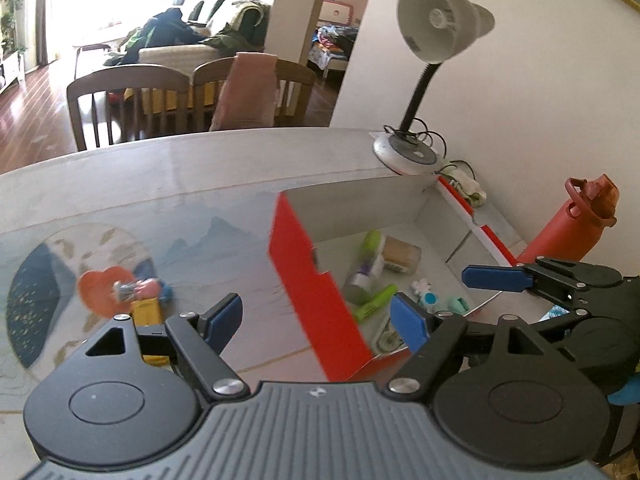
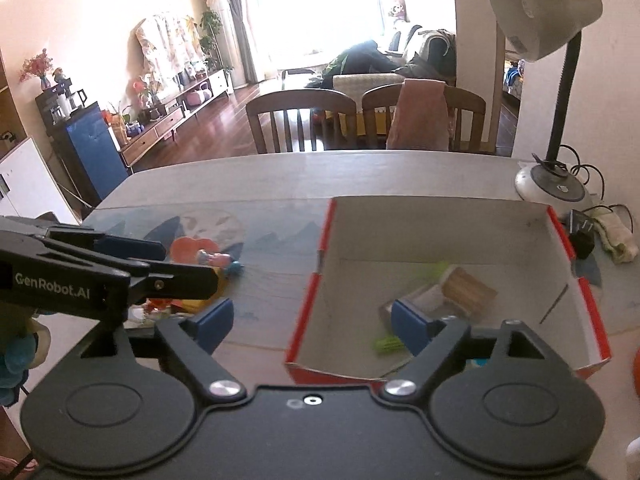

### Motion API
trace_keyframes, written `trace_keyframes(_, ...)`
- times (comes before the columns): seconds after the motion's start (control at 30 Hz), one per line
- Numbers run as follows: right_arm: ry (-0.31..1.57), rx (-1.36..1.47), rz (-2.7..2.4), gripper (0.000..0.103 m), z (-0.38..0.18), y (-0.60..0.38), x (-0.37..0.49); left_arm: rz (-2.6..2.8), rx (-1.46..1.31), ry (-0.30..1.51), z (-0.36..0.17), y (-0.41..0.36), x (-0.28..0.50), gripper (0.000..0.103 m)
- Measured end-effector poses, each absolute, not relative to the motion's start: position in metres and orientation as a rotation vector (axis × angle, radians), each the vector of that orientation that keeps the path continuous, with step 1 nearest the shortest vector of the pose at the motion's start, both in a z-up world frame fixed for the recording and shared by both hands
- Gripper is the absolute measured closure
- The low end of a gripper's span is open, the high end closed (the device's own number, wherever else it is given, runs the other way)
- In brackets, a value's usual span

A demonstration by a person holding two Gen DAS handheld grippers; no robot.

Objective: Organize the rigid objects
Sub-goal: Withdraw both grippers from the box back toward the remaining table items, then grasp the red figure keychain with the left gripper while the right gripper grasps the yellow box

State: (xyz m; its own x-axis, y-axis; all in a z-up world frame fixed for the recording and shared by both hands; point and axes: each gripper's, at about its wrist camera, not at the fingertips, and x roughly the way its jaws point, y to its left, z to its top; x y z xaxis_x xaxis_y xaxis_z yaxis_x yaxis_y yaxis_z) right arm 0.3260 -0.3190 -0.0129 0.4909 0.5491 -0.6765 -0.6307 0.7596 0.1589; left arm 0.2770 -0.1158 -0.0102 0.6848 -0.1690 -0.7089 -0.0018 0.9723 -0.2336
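Both sets of jaws released, nothing between them. Left gripper (image 1: 316,318) straddles the red box (image 1: 308,280) wall; small toy pile (image 1: 132,292) on the orange heart dish (image 1: 102,290) sits just beyond its left pad, yellow block (image 1: 146,312) nearest. All look light, stiff, hard plastic; pinch the block across its flat sides. Right gripper (image 2: 310,326) hangs over the box's near edge, above items already inside. Lamp (image 1: 424,80) and red bottle (image 1: 568,220) well clear, far right.
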Motion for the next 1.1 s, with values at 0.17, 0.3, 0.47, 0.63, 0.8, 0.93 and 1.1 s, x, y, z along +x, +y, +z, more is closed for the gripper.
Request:
trace_keyframes(0.17, 0.782, -0.108, 0.727, 0.011, -0.016, -0.298, 0.313, -0.075, -0.250, 0.811, -0.013, -0.087, 0.257, 0.022)
trace_keyframes(0.3, 0.788, -0.108, 0.740, 0.010, -0.017, -0.279, 0.304, -0.059, -0.275, 0.809, -0.017, -0.061, 0.242, 0.020)
trace_keyframes(0.47, 0.801, -0.104, 0.750, 0.010, -0.019, -0.256, 0.294, -0.038, -0.291, 0.805, -0.025, -0.032, 0.222, 0.018)
trace_keyframes(0.63, 0.808, -0.111, 0.751, 0.010, -0.020, -0.237, 0.284, -0.024, -0.286, 0.811, -0.034, -0.010, 0.205, 0.017)
trace_keyframes(0.8, 0.815, -0.117, 0.737, 0.010, -0.022, -0.218, 0.271, -0.024, -0.294, 0.799, -0.042, 0.008, 0.190, 0.003)
trace_keyframes(0.93, 0.823, -0.115, 0.719, 0.010, -0.024, -0.206, 0.264, -0.023, -0.307, 0.797, -0.047, 0.022, 0.183, 0.003)
trace_keyframes(1.1, 0.839, -0.100, 0.691, 0.010, -0.029, -0.193, 0.262, -0.003, -0.300, 0.796, -0.057, 0.038, 0.176, 0.002)
